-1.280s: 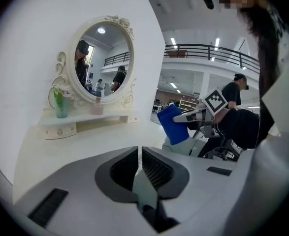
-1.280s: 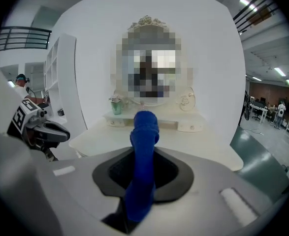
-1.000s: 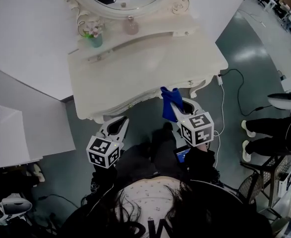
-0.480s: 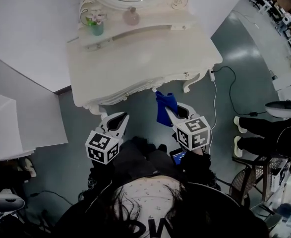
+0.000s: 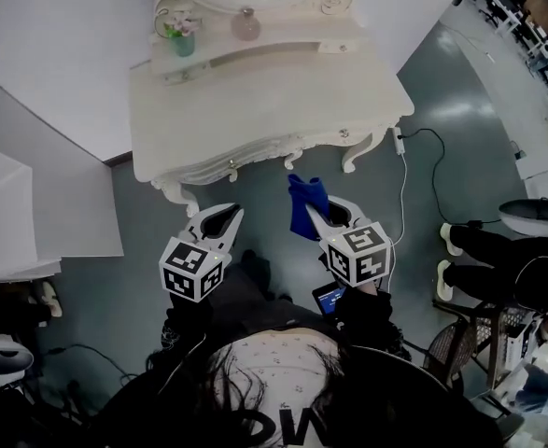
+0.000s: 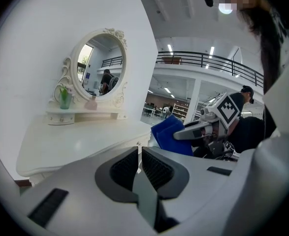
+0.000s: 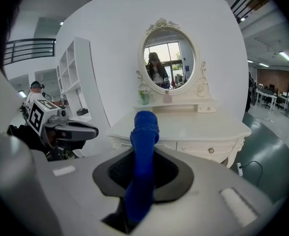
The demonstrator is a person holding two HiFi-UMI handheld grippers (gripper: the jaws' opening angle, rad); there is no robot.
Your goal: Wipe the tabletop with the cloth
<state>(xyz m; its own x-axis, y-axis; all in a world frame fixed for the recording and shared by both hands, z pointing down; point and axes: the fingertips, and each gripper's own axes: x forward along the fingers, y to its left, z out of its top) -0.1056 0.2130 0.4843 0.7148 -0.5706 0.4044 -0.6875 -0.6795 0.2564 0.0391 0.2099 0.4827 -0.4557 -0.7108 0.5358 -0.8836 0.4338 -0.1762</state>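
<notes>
cloth (image 5: 303,208) backed off tabletop (image 5: 255,110) | right gripper (image 5: 325,211) grips it | vase (image 5: 184,46): flowers (image 5: 178,27)

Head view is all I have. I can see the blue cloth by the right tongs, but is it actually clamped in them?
Observer: Yes. In the right gripper view the cloth runs up between the jaws of the right tongs, pinched from both sides.
Operator: And the left tongs, are they holding anything?
Observer: No. The left gripper view shows the left tongs closed with nothing between them.
Operator: The mirror is cut off for me. What does it show?
Observer: In the right gripper view the mirror reflects a person.
</notes>
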